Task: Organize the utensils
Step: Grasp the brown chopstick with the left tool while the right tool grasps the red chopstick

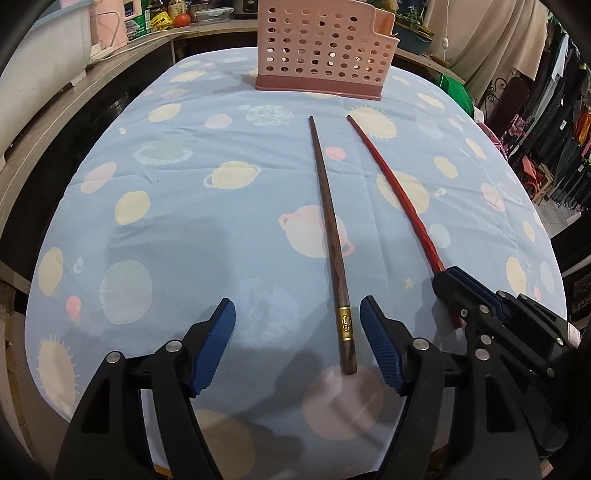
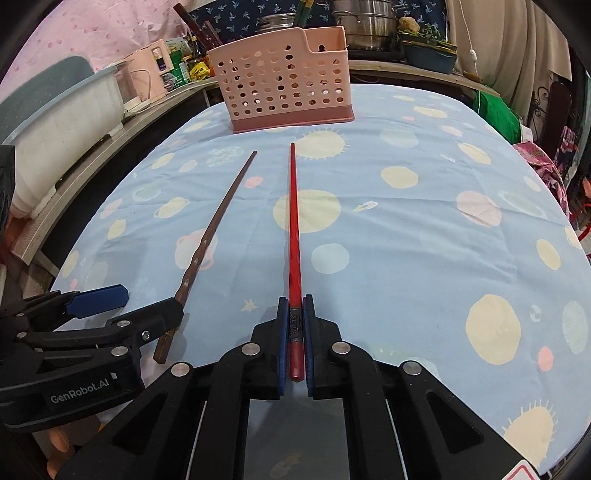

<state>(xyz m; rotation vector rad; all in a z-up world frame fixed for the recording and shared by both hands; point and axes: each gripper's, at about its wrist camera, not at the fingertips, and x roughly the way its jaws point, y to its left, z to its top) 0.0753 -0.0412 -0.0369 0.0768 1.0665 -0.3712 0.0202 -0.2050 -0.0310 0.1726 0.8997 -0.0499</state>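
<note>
Two chopsticks lie on the blue planet-print tablecloth, both pointing toward a pink perforated utensil holder at the far end. My right gripper is shut on the thick end of the red chopstick. My left gripper is open astride the thick end of the brown chopstick. That chopstick, with its gold band, lies close to the right finger, and neither pad presses on it.
A wooden counter along the left carries a white tub, a pink appliance and bottles. Steel pots stand behind the holder. Clothes hang on a rack past the table's right edge.
</note>
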